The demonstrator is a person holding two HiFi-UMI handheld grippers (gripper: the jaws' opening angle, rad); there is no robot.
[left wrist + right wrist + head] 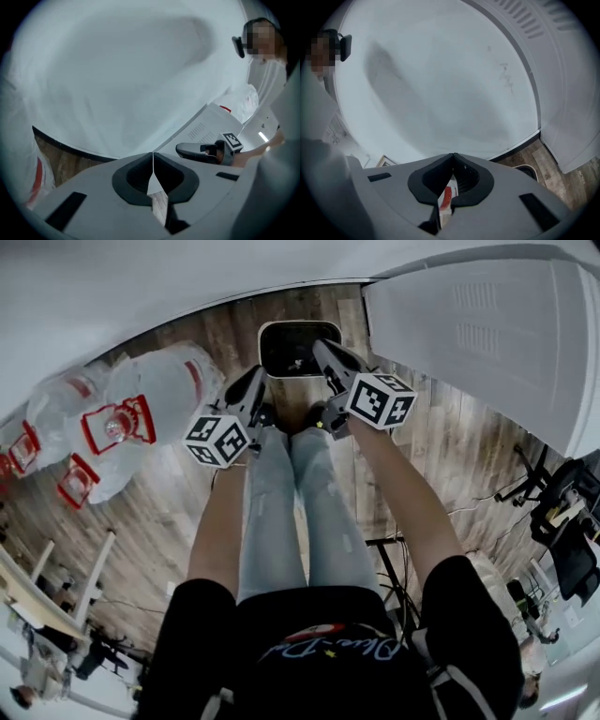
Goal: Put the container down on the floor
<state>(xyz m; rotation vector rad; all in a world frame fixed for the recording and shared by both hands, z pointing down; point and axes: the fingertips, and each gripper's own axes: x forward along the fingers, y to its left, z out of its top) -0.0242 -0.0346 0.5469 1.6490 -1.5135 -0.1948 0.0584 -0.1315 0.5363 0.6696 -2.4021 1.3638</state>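
Resting on the wooden floor (169, 521) at its far edge, just below the white wall, the dark, white-rimmed container (298, 350) is held by neither tool. The left tool (255, 381) has its jaws pressed together on nothing, and the right tool (323, 351) is closed and empty too. What look like clear plastic bags (141, 418) with red print lie towards the floor's left edge.

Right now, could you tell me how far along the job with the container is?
Done, it seems: the container rests on the wooden floor by the wall. In hand: nothing; the left gripper and right gripper are both shut and empty. Left: nothing visible.
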